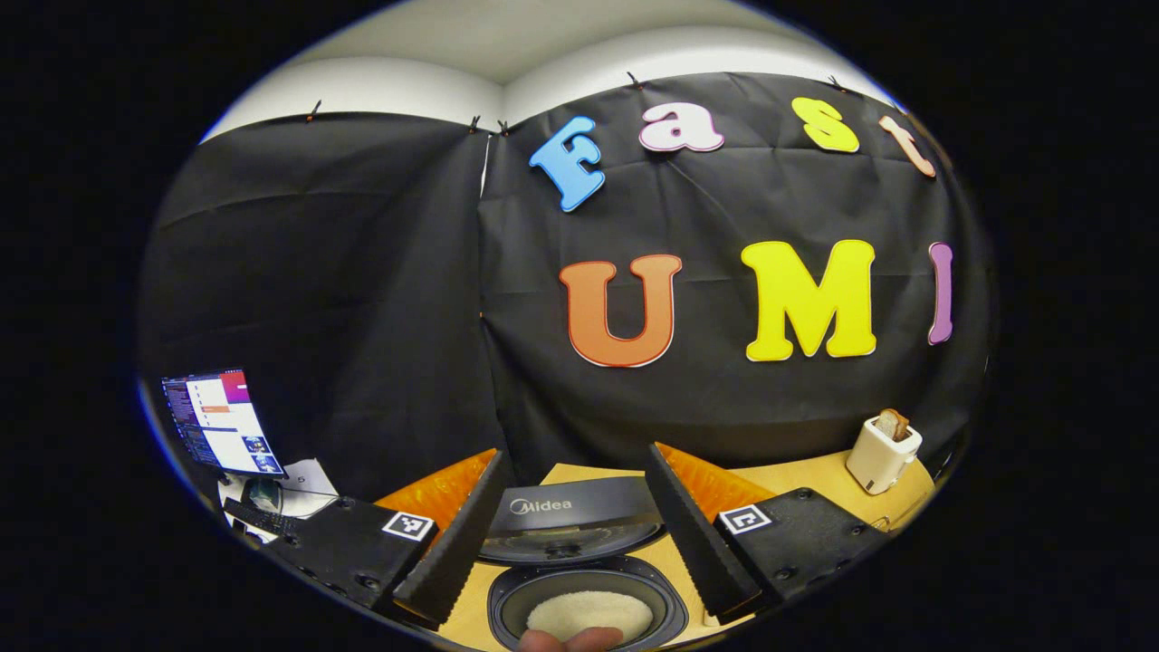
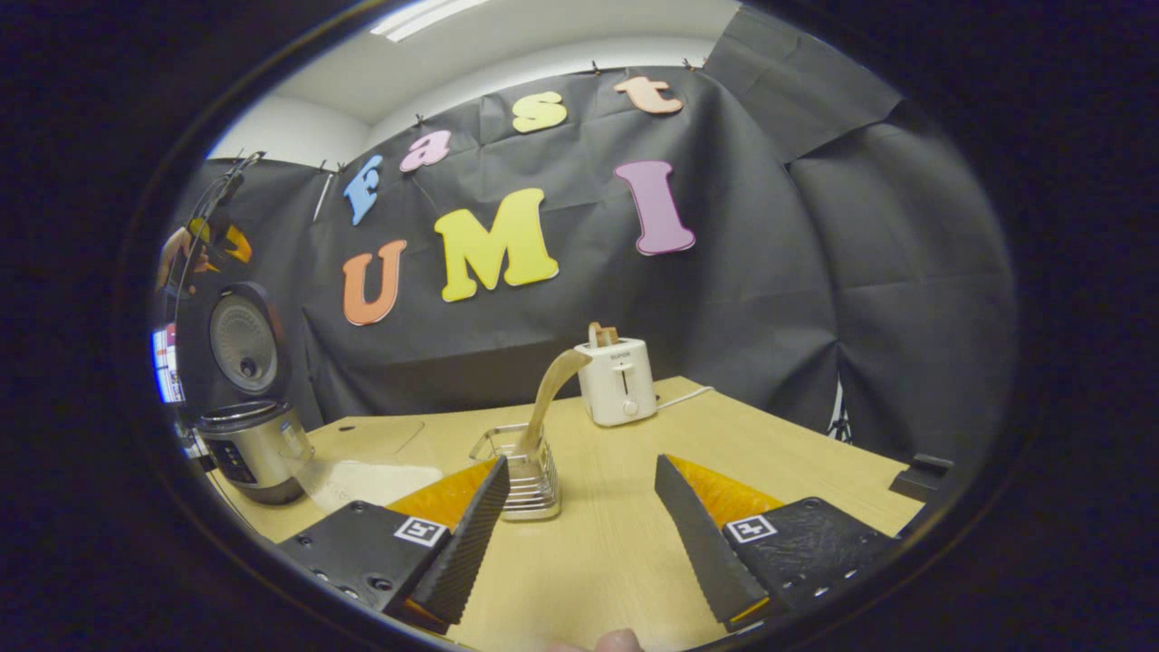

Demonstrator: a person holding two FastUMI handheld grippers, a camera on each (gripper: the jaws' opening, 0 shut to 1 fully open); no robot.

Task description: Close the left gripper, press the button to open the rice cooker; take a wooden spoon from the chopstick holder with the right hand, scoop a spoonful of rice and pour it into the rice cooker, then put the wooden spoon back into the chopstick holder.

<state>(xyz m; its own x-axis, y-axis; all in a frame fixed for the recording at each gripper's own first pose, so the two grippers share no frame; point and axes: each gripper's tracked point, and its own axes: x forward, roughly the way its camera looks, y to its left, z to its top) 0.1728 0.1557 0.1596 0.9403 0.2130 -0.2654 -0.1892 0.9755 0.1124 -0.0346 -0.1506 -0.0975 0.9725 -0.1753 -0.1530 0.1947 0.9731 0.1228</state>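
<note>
Two claws are spread apart and neither pinches anything. In the left gripper view, the left claw (image 1: 575, 530) hangs above the rice cooker (image 1: 584, 580), whose lid stands raised behind the pot. Inside the pot lies a mound of white rice (image 1: 589, 614). A fingertip (image 1: 570, 640) shows at the bottom edge. A white toaster (image 1: 881, 453) stands far to the right on the desk (image 1: 806, 475), and a lit screen (image 1: 222, 421) stands at the left.

In the right gripper view, the right claw (image 2: 579, 516) hovers over the desk (image 2: 616, 543). The wooden spoon (image 2: 550, 391) stands tilted in the chopstick holder (image 2: 525, 475), just beside one finger of this claw. A clear container with rice (image 2: 371, 471) lies between the holder and the open rice cooker (image 2: 249, 435) at the left. The toaster (image 2: 617, 380) stands behind the holder.
</note>
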